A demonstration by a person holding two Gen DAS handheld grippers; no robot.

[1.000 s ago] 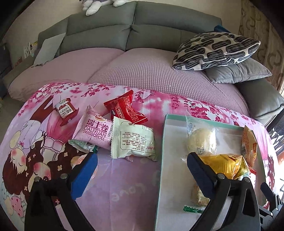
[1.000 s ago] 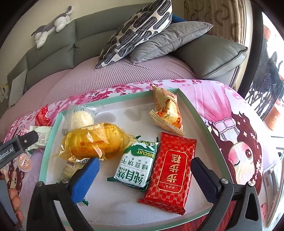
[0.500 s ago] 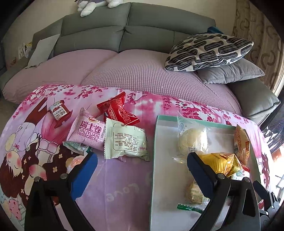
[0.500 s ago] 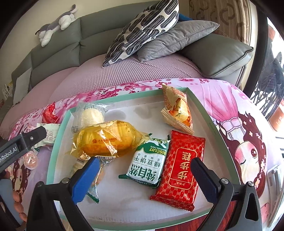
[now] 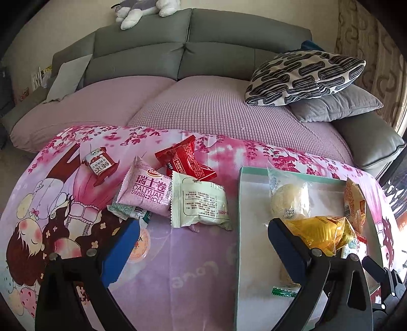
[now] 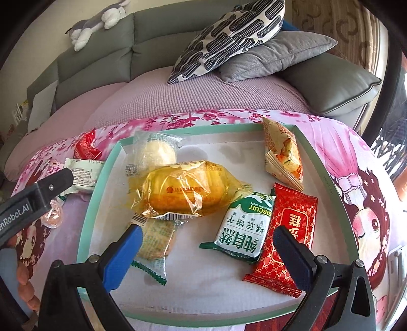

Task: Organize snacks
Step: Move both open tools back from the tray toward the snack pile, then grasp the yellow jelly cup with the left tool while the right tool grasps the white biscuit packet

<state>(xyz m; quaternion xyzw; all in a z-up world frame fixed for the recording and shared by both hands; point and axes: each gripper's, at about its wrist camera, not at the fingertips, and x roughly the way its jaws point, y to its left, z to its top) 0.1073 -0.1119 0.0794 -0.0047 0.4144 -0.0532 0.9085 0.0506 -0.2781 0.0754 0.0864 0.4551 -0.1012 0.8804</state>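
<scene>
A mint-rimmed white tray [image 6: 328, 178] holds several snacks: a yellow cake pack [image 6: 183, 191], a green biscuit pack [image 6: 244, 229], a red pack [image 6: 287, 239], an orange pack [image 6: 282, 157] and a clear bun pack [image 6: 155, 152]. My right gripper [image 6: 206, 252] is open and empty above the tray's front. My left gripper [image 5: 201, 244] is open and empty over the cloth, left of the tray [image 5: 240, 203]. Loose snacks lie ahead of it: a pale green pack [image 5: 198, 201], a pink Swiss roll pack [image 5: 147, 189], a red pack [image 5: 185, 160], a small red-and-white pack [image 5: 99, 163] and a jelly cup [image 5: 140, 247].
A pink cartoon-print cloth [image 5: 190, 267] covers the table. Behind it is a grey sofa with a mauve cover [image 5: 203, 109], a patterned pillow [image 5: 305, 76] on a grey one [image 5: 335, 104], and a plush toy [image 5: 142, 7] on the backrest.
Both grippers have drawn back and shifted slightly, so the snacks and tray sit a little farther right in each view. Nothing was picked up or let go.
</scene>
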